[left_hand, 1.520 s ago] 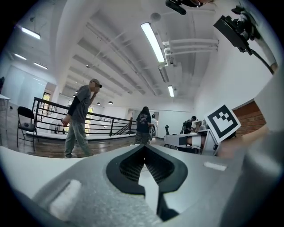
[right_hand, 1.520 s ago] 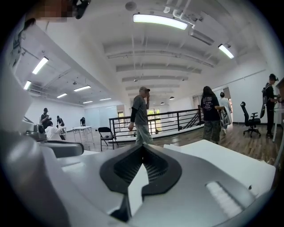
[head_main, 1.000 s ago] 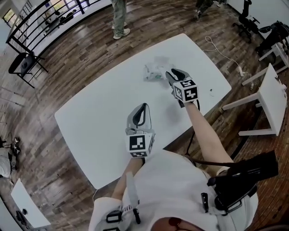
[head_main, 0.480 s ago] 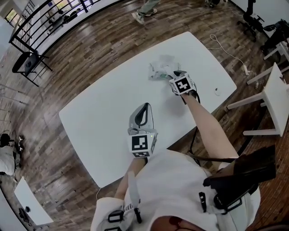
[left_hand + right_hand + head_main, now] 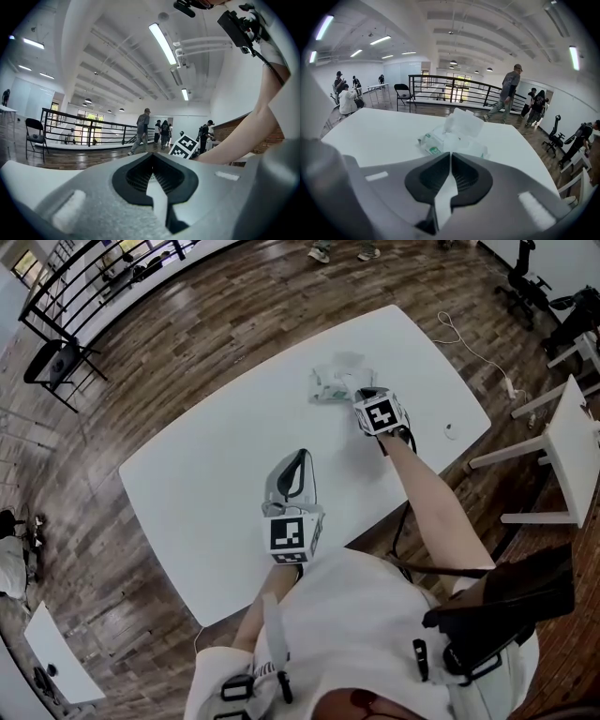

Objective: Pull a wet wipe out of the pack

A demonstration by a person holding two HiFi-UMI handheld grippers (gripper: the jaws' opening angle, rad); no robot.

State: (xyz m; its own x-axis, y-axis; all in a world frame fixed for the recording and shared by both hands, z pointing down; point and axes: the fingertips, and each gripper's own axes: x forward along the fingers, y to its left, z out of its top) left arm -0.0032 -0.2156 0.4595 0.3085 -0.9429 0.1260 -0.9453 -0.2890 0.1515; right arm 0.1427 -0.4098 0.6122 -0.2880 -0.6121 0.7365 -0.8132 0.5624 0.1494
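Smooth white rounded counter (image 5: 206,493), wood-plank floor (image 5: 187,324). Right tongs (image 5: 450,153), just closed, pinch the crumpled wipe (image 5: 461,123) atop a soft pack (image 5: 433,143) near the far edge. Left tongs (image 5: 298,460) closed, empty.

I can't read any text from here. The wipe pack (image 5: 451,140) carries a small green label (image 5: 435,150), too blurred for letters. The marker cubes (image 5: 289,534) show only black-and-white square patterns, nothing I can read as words or numbers

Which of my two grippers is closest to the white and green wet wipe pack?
The right gripper, jaws just closed at the edge of the wet wipe pack; the left gripper sits far short, over the white table.
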